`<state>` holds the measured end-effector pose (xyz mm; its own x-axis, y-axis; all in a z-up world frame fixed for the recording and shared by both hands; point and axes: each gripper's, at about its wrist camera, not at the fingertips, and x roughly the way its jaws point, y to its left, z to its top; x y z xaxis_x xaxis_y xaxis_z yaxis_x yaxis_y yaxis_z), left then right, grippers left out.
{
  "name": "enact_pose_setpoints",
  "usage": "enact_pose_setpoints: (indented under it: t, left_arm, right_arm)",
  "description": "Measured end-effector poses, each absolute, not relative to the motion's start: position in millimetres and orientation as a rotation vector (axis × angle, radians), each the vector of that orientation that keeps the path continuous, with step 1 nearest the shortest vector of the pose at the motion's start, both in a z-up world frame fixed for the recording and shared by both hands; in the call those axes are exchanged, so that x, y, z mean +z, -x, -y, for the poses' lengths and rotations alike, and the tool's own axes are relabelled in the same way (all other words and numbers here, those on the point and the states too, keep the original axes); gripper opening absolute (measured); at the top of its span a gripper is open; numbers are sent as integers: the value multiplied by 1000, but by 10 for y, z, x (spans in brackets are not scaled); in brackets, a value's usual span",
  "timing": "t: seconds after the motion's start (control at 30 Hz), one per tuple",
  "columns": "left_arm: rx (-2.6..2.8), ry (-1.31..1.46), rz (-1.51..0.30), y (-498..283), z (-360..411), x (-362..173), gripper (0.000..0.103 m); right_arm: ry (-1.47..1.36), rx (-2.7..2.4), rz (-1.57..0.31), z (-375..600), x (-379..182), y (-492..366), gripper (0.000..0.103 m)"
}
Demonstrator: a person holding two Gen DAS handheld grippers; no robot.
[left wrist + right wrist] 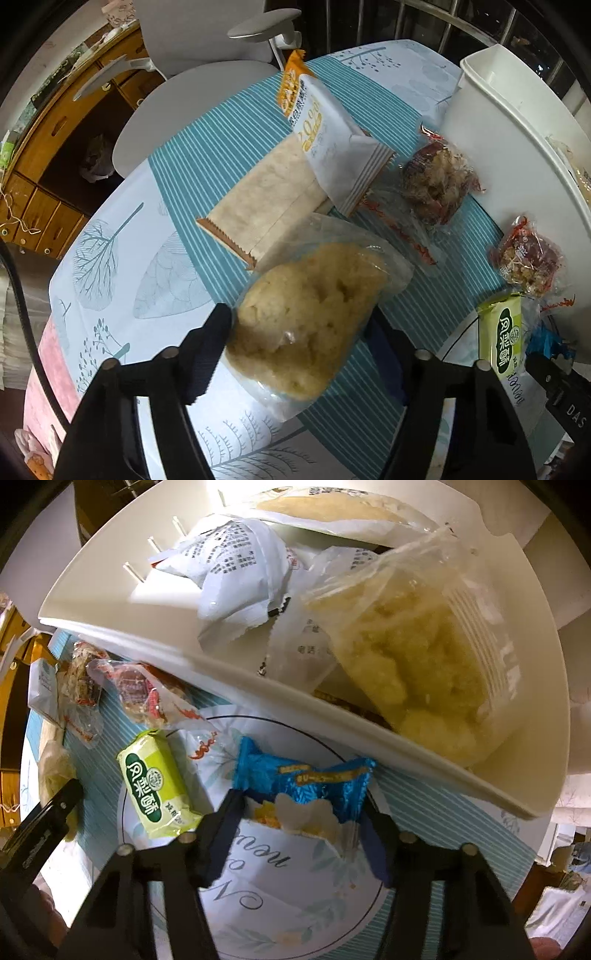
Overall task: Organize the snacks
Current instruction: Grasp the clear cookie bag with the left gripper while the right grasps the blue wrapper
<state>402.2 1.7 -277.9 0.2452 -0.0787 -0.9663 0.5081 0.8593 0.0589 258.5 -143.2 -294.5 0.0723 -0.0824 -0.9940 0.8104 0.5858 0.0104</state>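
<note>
In the left wrist view my left gripper (299, 328) is shut on a clear bag of yellow cake (306, 314), held just above the table. Behind it lie a long white-and-orange cracker pack (291, 166), two red-wrapped snacks (436, 181) (528, 258) and a green pack (502, 336). In the right wrist view my right gripper (303, 812) is shut on a blue foil snack (303, 779), low over the table. The white bin (258, 672) stands just beyond it and holds several white packs and a bag of yellow cake (413, 664). The green pack (155, 782) lies to the left.
The table has a teal striped cloth (207, 147) with leaf prints. The white bin (517, 155) stands at the right in the left wrist view. A grey office chair (207, 74) stands beyond the table's far edge, with wooden drawers (48, 147) at the left.
</note>
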Motion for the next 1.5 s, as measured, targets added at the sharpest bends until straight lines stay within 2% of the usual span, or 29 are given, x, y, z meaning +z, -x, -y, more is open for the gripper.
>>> enact_pose_setpoints:
  t: [0.03, 0.23, 0.83, 1.23, 1.5]
  left_arm:
    - [-401, -400, -1265, -4017, -35, -2778, 63]
    - [-369, -379, -1283, -3919, -128, -2757, 59]
    - [-299, -185, -1433, -2856, -658, -2487, 58]
    - [-311, -84, -1388, -2014, -631, -1870, 58]
    - [-368, -41, -1389, -1668, -485, -1641, 58]
  right_arm:
    - [-692, -755, -1341, 1440, -2932, -2564, 53]
    - [-719, -718, -1357, 1471, -2839, -2387, 48]
    - [-895, -571, -1459, 1264, -2825, -1825, 43]
    - [-943, -541, -1380, 1547, -2454, -1205, 43]
    - [-955, -536, -1312, 1739, -2300, -1071, 42]
